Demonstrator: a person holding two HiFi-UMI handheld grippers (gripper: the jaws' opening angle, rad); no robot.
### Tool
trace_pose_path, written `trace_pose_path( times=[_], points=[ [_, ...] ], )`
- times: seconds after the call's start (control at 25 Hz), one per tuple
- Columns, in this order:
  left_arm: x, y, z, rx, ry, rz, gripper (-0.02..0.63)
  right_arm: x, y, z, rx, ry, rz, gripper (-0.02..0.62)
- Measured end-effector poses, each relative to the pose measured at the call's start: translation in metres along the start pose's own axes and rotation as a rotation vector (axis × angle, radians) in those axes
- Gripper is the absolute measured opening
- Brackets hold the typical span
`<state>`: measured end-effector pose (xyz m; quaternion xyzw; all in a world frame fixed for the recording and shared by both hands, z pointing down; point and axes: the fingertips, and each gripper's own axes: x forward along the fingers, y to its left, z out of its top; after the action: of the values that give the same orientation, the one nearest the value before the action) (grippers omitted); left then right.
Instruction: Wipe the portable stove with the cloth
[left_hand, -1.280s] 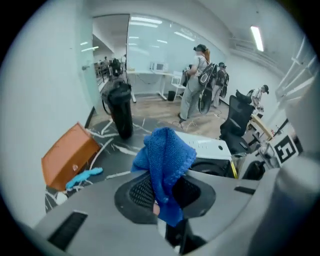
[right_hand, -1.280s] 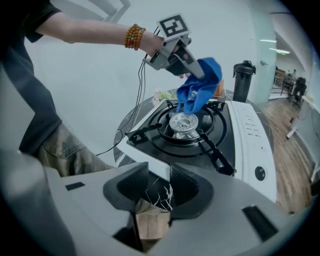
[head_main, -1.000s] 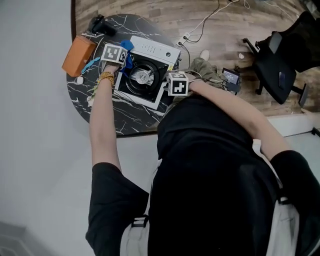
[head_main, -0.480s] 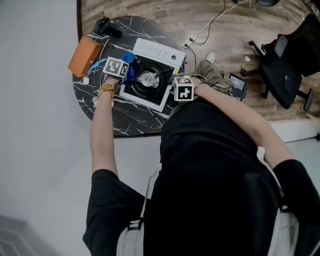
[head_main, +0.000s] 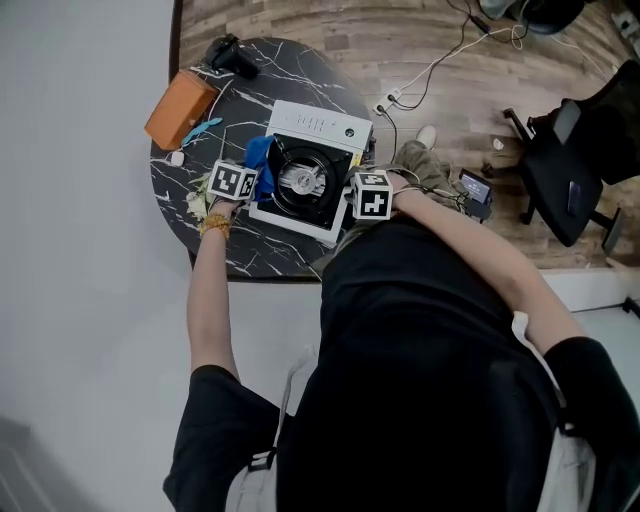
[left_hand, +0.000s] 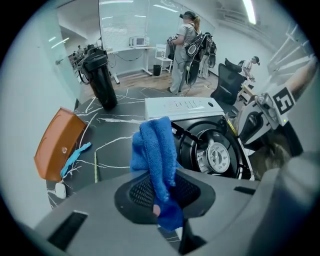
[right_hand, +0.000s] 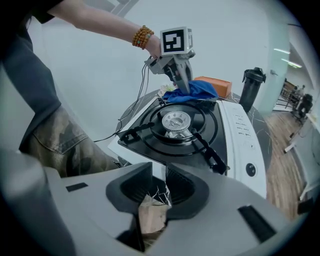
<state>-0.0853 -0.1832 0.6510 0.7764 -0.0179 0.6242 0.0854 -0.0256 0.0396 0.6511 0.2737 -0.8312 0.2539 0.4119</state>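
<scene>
At the near right edge of the tabletop (head_main: 262, 252), the right claw (right_hand: 158, 191) is closing by the portable stove's (head_main: 318, 128) near corner. Only a narrow gap is left and I can make out nothing caught in it, so it would do best to brace the stove's body there. Beyond it, the left claw (left_hand: 161, 194) is clamped on the blue cloth (left_hand: 154, 142), which lies at the stove's left rim beside the burner (right_hand: 175, 121); press the loose fold flat and sweep it across the black top toward the far control panel (right_hand: 244, 131), keeping clear of the pan supports (right_hand: 207, 150).
</scene>
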Motion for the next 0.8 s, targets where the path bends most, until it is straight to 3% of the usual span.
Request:
trace_pose_path(
  times=[0.12, 0.28, 0.6, 0.68, 0.72, 0.8],
  points=[
    [-0.007, -0.002, -0.025, -0.024, -0.017, 0.012, 0.066, 0.001, 0.0, 0.002, -0.001, -0.002, -0.003, 0.075],
    [-0.017, -0.019, -0.079, -0.102, 0.002, -0.034, 0.066, 0.002, 0.0, 0.0, 0.034, -0.023, -0.01, 0.075],
    [-0.032, -0.062, -0.172, -0.199, 0.085, -0.032, 0.066, -0.001, -0.002, -0.003, 0.047, -0.035, 0.007, 0.075],
    [-0.042, -0.086, -0.172, -0.175, 0.012, -0.046, 0.066, -0.006, 0.003, 0.001, 0.021, -0.053, 0.037, 0.107],
    [-0.05, -0.099, -0.161, -0.166, -0.066, -0.065, 0.066, -0.013, 0.004, 0.011, 0.001, -0.106, 0.045, 0.182],
    [-0.071, -0.127, -0.122, -0.16, -0.278, -0.123, 0.067, -0.04, 0.004, 0.048, -0.041, -0.298, 0.034, 0.204]
  ],
)
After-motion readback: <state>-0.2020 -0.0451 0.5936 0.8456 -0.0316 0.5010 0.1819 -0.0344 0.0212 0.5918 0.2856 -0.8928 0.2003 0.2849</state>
